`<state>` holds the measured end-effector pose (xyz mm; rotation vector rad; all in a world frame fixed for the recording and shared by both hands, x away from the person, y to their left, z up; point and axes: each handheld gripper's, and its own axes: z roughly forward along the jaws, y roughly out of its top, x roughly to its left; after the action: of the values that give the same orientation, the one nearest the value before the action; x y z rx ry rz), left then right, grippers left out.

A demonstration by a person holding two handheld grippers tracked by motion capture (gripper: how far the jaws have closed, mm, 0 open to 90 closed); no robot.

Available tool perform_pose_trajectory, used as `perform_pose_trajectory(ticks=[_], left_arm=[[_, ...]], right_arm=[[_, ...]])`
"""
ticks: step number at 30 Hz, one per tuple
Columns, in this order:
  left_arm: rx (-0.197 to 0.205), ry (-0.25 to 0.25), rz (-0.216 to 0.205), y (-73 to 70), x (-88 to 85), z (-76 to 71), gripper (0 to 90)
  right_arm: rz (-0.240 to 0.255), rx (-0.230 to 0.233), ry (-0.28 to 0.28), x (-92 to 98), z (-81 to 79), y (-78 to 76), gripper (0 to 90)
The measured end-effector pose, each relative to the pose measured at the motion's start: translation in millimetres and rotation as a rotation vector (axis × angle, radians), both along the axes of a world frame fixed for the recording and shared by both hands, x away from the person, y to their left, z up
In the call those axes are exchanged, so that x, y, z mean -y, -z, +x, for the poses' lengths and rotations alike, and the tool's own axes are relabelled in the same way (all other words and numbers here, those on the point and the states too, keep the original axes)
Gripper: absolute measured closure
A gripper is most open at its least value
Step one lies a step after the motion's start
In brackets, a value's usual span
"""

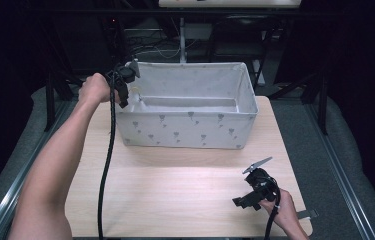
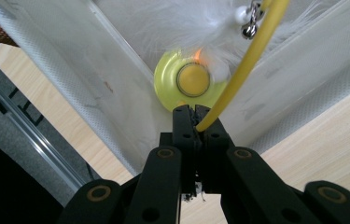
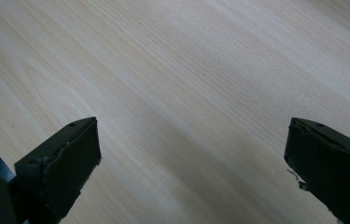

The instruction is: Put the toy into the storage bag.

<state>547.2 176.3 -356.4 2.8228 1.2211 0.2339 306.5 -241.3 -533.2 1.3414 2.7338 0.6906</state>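
A white fabric basket (image 1: 190, 127) with small grey prints stands at the back of the wooden table (image 1: 175, 195). My left gripper (image 1: 123, 97) reaches over the basket's left end, shut on a thin yellow wand (image 2: 252, 60). In the left gripper view my left gripper (image 2: 191, 112) pinches the wand's end; the wand carries white feathers (image 2: 196, 28) and small bells (image 2: 249, 21), above a round yellow disc (image 2: 186, 81) inside the basket (image 2: 93, 84). My right gripper (image 1: 242, 200) rests low near the table's front right, and in its own view my right gripper (image 3: 193, 154) is open over bare wood.
A metal rail (image 1: 10, 185) runs along the table's left side and another rail (image 1: 345, 185) along the right. Dark frames and cables stand behind the basket. A cable (image 1: 106, 170) trails from my left gripper across the table's left part.
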Motion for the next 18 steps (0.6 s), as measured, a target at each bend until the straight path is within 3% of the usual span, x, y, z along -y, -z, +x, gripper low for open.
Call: perform_pose_trajectory(ticks=[10,13,15,18], left_arm=[[-0.011,0.006,0.02,7.7,3.7,1.7,87.2],[0.004,0.0,-0.004,4.7,3.2,1.2,81.4],[0.023,-0.007,-0.05,-2.1,0.5,0.0,78.3],[0.04,-0.011,-0.07,-7.9,-1.5,-1.9,71.0]], right_arm=[[0.01,0.002,0.005,0.5,0.0,0.7,3.0],[0.005,0.005,0.005,0.6,0.4,0.9,3.0],[0.012,0.001,0.007,0.6,0.4,1.1,2.9],[0.017,0.002,0.009,0.6,0.1,1.4,2.9]])
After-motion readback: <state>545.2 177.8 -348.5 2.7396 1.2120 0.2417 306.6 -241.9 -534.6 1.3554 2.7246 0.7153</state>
